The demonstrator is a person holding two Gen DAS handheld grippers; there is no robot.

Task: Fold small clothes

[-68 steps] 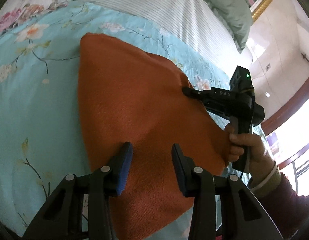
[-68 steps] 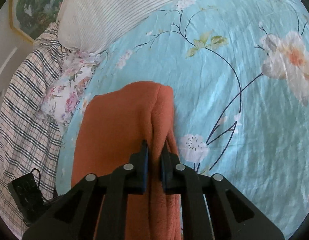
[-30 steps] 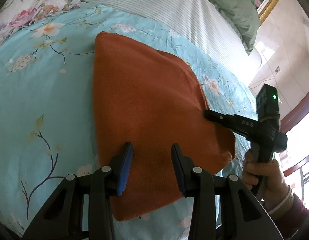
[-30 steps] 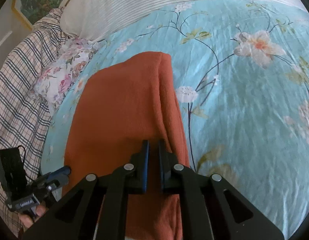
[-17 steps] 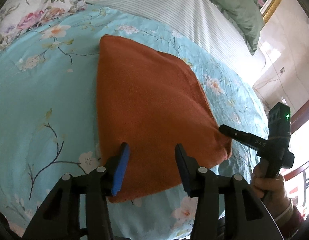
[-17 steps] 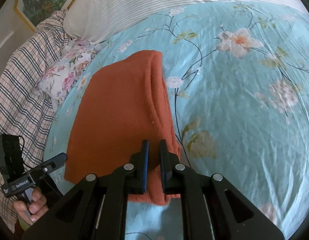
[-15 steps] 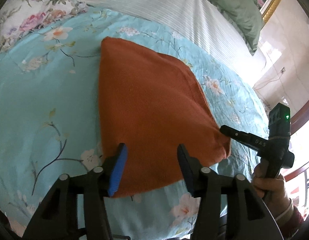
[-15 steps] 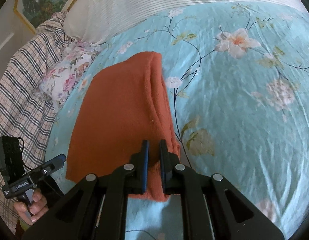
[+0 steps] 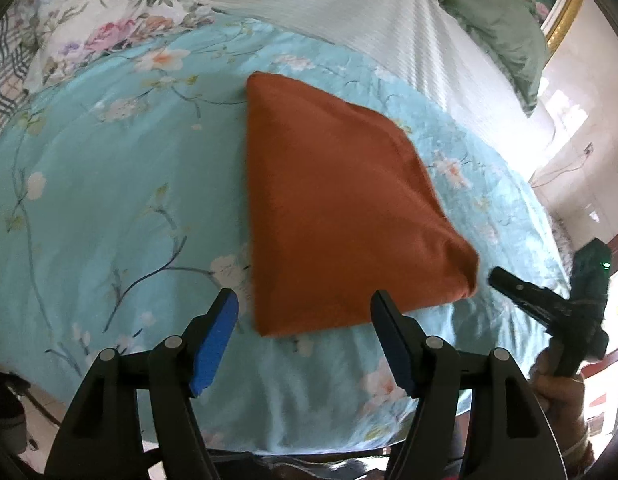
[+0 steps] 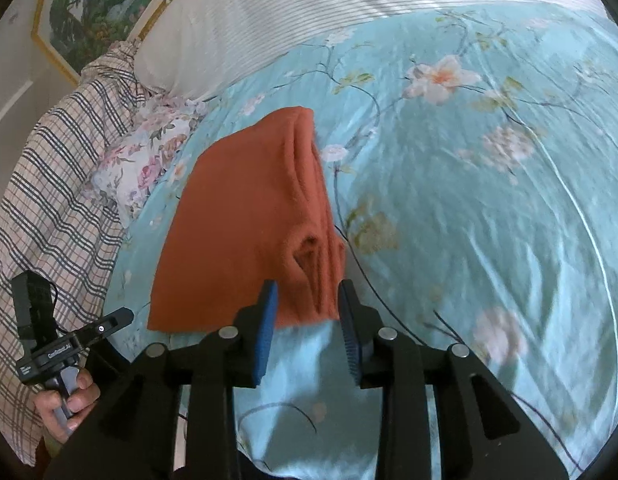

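Both tools just opened, empty, near folded orange cloth beside pillows.

The orange cloth lies folded flat on the floral bed (layered edges stacked along its right side), its near edge by the bed's front.

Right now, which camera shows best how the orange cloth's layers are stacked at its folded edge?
The right wrist view: the orange cloth faces it edge-on, showing ridged layers. The left wrist view shows only its smooth top.
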